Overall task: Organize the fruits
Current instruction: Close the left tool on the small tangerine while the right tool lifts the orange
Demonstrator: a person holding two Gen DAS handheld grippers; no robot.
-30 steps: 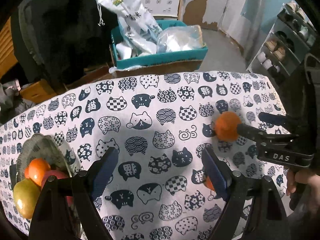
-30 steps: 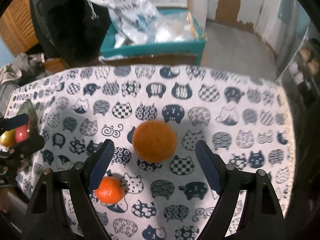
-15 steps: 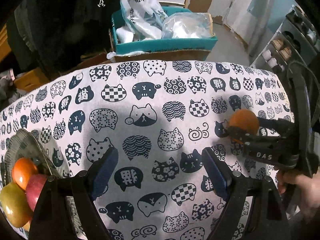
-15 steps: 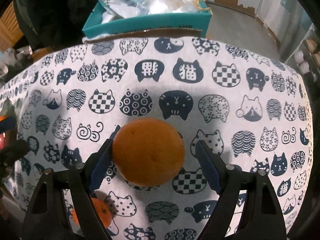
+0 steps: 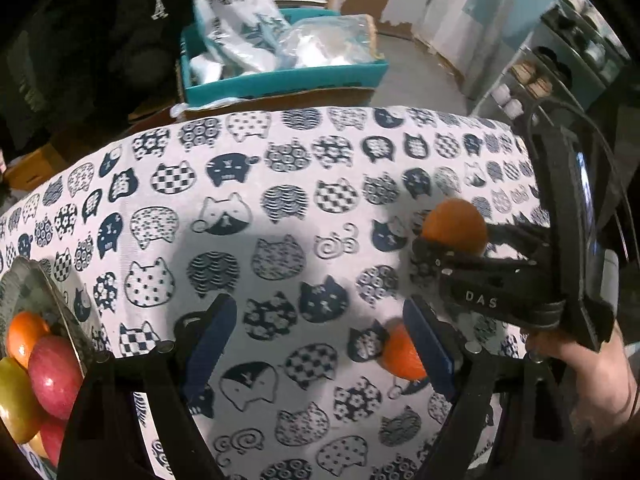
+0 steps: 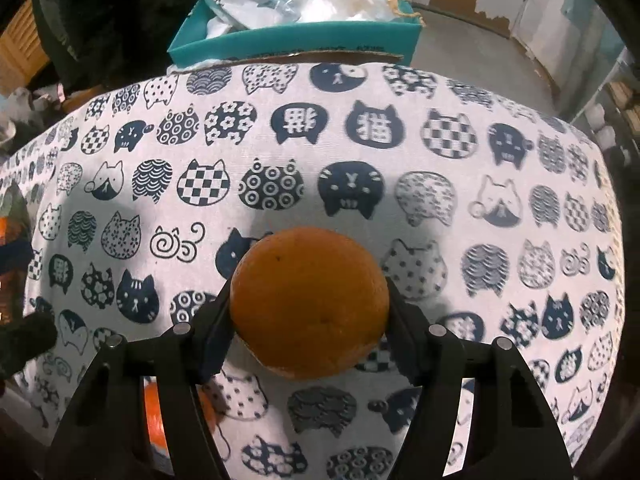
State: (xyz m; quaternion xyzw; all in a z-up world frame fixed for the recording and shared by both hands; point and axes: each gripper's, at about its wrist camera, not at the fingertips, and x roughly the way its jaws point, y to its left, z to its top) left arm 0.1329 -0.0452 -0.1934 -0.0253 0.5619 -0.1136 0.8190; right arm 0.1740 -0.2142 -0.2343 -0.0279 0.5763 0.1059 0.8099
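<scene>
With its jaws just closing, the right hand-held gripper [image 6: 310, 312] pinches the large orange [image 6: 309, 304] on the table [image 6: 440, 152]. Next: lift, carry to fruit bowl [image 5: 60, 308]. Left hand-held gripper [image 5: 320, 344] hangs open, empty.

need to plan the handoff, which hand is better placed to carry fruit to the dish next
Right: the right gripper has just closed onto the large orange. The left gripper is open and empty, beside the small orange.

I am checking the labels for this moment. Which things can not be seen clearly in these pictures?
- Small orange, right wrist view: mostly hidden behind the right gripper.
- Fruit bowl, left wrist view: cut off by the left edge.
- Shelf items, left wrist view: too small and blurred.
</scene>
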